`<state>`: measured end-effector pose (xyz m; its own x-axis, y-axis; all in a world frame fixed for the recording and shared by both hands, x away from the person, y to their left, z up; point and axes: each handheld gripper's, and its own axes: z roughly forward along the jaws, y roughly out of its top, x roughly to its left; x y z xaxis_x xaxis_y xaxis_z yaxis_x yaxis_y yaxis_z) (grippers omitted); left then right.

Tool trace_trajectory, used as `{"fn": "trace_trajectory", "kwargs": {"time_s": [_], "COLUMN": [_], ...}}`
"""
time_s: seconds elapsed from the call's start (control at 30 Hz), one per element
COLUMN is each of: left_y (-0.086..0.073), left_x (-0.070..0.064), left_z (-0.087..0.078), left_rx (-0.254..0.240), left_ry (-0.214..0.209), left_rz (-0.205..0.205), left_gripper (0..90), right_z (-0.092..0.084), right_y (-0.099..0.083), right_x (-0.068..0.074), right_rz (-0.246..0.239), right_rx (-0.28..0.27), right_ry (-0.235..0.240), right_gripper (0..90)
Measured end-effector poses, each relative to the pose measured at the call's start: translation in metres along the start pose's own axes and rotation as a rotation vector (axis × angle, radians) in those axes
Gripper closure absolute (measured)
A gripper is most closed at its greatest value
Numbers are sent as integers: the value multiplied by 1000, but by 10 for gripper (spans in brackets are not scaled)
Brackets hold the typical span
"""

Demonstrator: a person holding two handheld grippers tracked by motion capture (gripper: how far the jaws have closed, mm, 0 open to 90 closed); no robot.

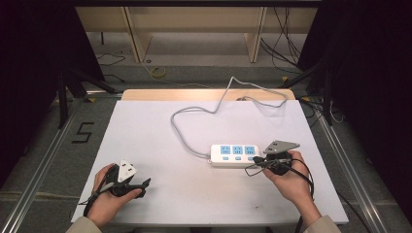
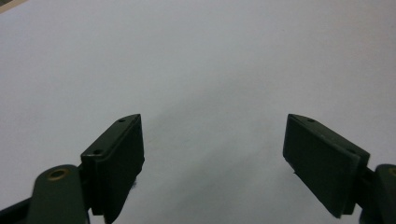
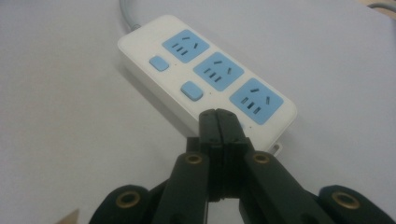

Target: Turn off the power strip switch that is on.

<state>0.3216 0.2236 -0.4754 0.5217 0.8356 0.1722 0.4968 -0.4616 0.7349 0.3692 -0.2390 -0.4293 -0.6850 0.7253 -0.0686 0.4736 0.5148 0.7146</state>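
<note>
Now | power strip long axis left-right, cord end left | right gripper closed, empty

The left gripper rests with fingers spread wide, while the right gripper has fingers pressed together.

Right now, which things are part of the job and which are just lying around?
Part of the job:
- white power strip with blue sockets
- right gripper, shut, its tip over the strip's near switch
- left gripper, open, waiting over bare table

Just lying around:
- yellowish coil on the floor
- black cables behind the table
</note>
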Motion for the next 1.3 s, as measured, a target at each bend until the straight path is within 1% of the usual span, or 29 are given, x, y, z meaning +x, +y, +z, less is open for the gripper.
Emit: {"fn": "trace_trajectory", "kwargs": {"time_s": [1.3], "left_y": [0], "left_x": [-1], "left_z": [0], "left_rx": [5], "left_ry": [0], "left_rz": [5], "left_gripper": [201], "right_z": [9], "right_y": [16], "right_x": [3], "right_rz": [-19], "right_rx": [21], "right_ry": [22], "right_gripper": [900]}}
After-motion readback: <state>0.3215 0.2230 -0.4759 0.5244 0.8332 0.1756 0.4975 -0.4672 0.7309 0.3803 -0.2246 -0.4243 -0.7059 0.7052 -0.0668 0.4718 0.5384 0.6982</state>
